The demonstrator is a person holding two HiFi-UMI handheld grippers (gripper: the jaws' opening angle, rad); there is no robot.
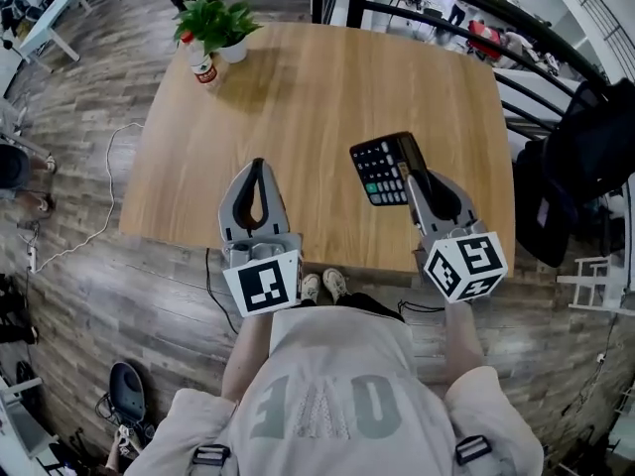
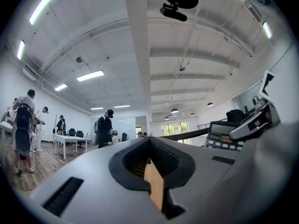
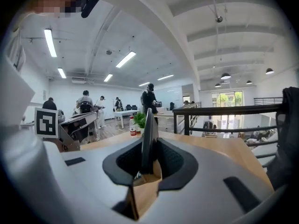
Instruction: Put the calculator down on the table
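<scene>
Head view: right gripper (image 1: 412,170) clamped on calculator (image 1: 380,172) over table (image 1: 298,87), toward its 5 o'clock corner. Calculator juts toward 10 o'clock from jaws. Left gripper (image 1: 257,181) pinched together, empty, farther off.
Left gripper view: calculator at 3 o'clock.
Right gripper view: calculator edge-on, running 12-to-6, wood beneath. Likely needs tipping flat, lowering.

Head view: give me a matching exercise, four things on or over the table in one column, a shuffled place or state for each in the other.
1 calculator
2 potted plant
3 bottle
4 left gripper

A shut, empty, over the near side of the table
B clamped in the right gripper
C green, far left corner
D red label, beside the plant

Pairs: 1-B, 2-C, 3-D, 4-A
</scene>
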